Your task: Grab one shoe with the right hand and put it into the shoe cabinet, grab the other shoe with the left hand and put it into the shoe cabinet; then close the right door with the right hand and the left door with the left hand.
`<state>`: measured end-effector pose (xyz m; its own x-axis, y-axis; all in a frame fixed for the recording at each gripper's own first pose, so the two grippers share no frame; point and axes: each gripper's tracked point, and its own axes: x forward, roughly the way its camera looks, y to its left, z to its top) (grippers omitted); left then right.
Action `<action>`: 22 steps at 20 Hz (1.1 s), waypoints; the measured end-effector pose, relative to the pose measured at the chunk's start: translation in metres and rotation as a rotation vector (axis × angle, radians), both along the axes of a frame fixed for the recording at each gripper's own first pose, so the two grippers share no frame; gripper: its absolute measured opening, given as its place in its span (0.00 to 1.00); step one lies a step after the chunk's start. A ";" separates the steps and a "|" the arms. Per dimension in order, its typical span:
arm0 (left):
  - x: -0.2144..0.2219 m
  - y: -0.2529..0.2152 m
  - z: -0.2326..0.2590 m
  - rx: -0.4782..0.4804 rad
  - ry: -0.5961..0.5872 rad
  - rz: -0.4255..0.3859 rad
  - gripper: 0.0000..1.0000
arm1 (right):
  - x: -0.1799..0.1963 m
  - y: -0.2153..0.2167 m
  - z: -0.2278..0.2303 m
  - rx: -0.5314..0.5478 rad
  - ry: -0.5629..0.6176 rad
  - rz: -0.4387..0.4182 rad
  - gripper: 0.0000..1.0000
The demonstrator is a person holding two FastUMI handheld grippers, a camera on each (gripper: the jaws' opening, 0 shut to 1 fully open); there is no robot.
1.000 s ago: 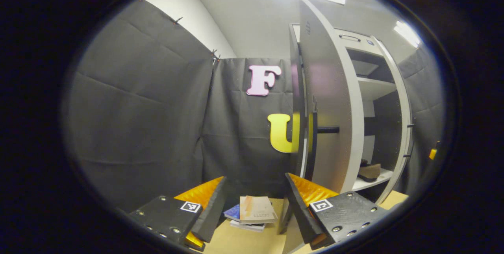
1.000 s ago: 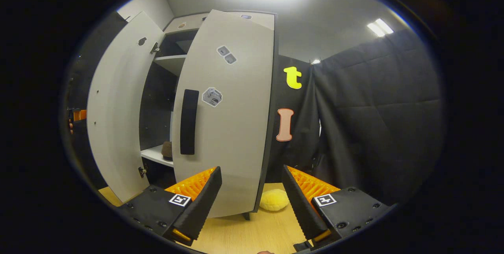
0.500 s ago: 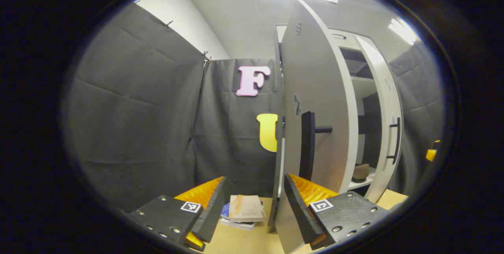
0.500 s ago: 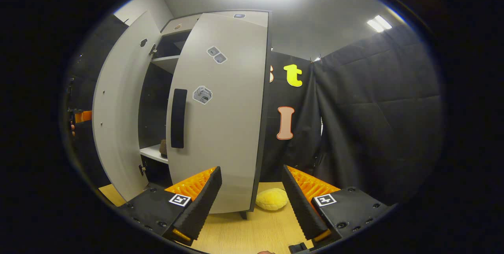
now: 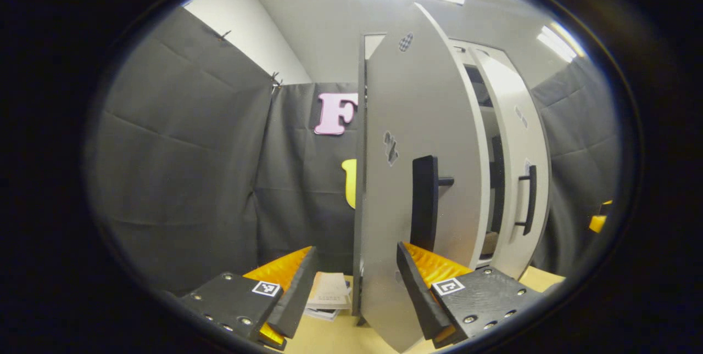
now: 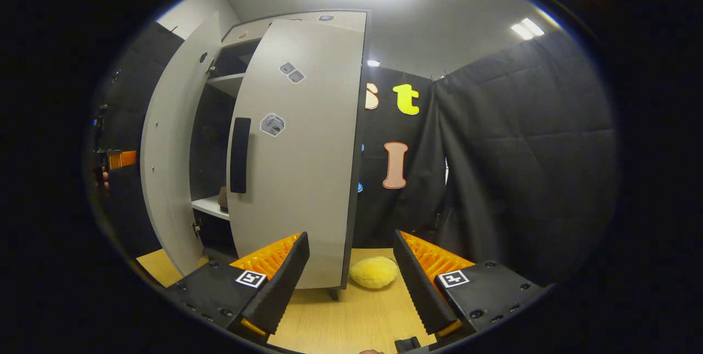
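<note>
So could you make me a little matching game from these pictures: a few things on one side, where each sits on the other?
Things:
1. yellow plush toy
2. stack of books
3. shoe
4. black handle

Places:
A. on the cabinet's white shelf
B. on the front of the right door
C. floor, by the right door's foot
D. floor, beside the left door

Pairs: 1-C, 2-D, 3-A, 4-B

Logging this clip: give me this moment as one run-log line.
phase: closing doors | left gripper: open, beside left door | right gripper: open, beside right door | doors: ajar | shoe: on shelf
</note>
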<state>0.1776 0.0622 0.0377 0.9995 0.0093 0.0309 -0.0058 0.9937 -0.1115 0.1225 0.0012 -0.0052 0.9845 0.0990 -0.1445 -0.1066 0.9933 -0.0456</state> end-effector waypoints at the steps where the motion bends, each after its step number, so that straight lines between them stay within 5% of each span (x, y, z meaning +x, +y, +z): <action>1: 0.002 -0.007 0.001 -0.002 0.000 -0.010 0.84 | -0.001 -0.001 0.000 0.002 0.002 -0.001 0.98; 2: 0.005 -0.012 0.001 -0.002 -0.002 -0.019 0.91 | -0.002 -0.003 -0.001 0.002 0.005 -0.002 0.98; 5: 0.014 -0.032 0.004 -0.003 -0.005 -0.052 0.91 | -0.007 -0.007 -0.001 -0.005 0.010 -0.011 0.98; 7: 0.022 -0.048 0.003 -0.006 -0.011 -0.079 0.77 | -0.009 -0.009 -0.001 0.001 0.011 -0.017 0.98; 9: 0.029 -0.065 0.008 -0.014 -0.019 -0.104 0.77 | -0.011 -0.008 -0.001 0.012 0.016 -0.019 0.98; 10: 0.034 -0.074 0.007 -0.022 -0.020 -0.119 0.91 | -0.011 -0.007 -0.001 0.014 0.019 -0.019 0.97; 11: 0.037 -0.082 0.007 -0.025 -0.017 -0.131 0.77 | -0.013 -0.004 -0.002 0.016 0.021 -0.018 0.98; 12: 0.040 -0.087 0.006 -0.020 -0.017 -0.136 0.91 | -0.014 -0.002 -0.003 0.018 0.021 -0.015 0.98; 22: 0.008 -0.075 0.009 0.037 -0.026 -0.135 0.84 | -0.021 0.011 0.011 0.042 -0.011 0.012 0.97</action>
<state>0.1852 -0.0129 0.0462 0.9904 -0.1270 0.0545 0.1308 0.9887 -0.0730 0.1017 0.0127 0.0061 0.9848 0.1162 -0.1294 -0.1179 0.9930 -0.0052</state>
